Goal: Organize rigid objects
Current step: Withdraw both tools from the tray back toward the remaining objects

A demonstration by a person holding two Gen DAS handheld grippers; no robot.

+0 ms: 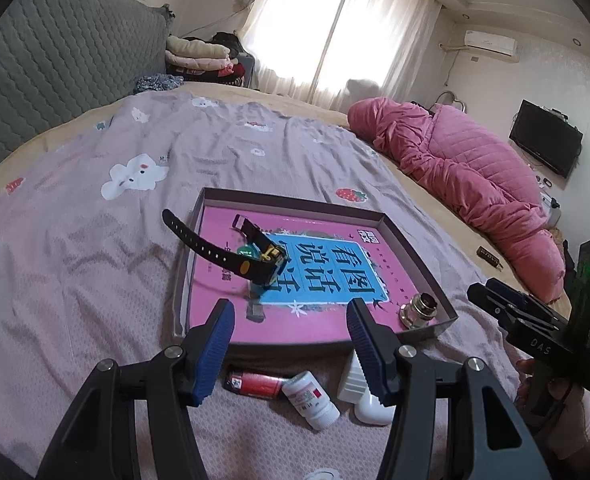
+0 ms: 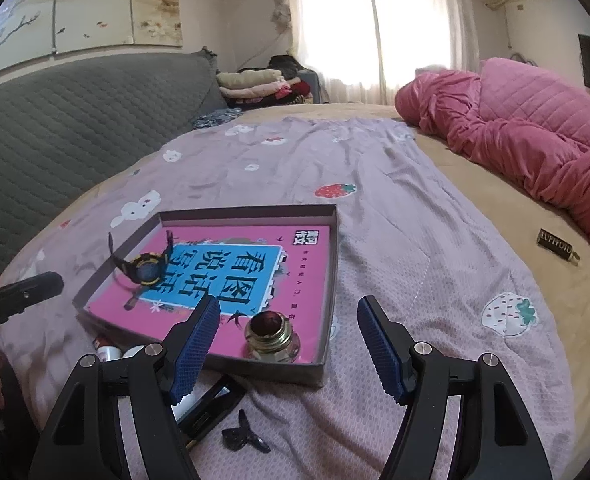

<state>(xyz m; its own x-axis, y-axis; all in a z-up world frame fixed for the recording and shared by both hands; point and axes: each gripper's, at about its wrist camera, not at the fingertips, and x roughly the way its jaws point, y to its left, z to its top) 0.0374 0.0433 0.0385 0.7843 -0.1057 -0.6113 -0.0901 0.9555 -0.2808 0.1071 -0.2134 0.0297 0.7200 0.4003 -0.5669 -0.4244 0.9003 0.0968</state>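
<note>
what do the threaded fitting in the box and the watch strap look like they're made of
Round threaded fitting: looks like metal, shiny brass-and-silver finish with glints on its rim. Black wristwatch strap: probably matte rubber or soft plastic, since it bends in a curve and carries a row of punched holes.

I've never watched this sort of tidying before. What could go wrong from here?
The watch stands tilted in the box, one strap over its rim, so a nudge might topple it. The white bottle and red lighter lie on soft, wrinkled bedding and could roll or slip when pinched.
</note>
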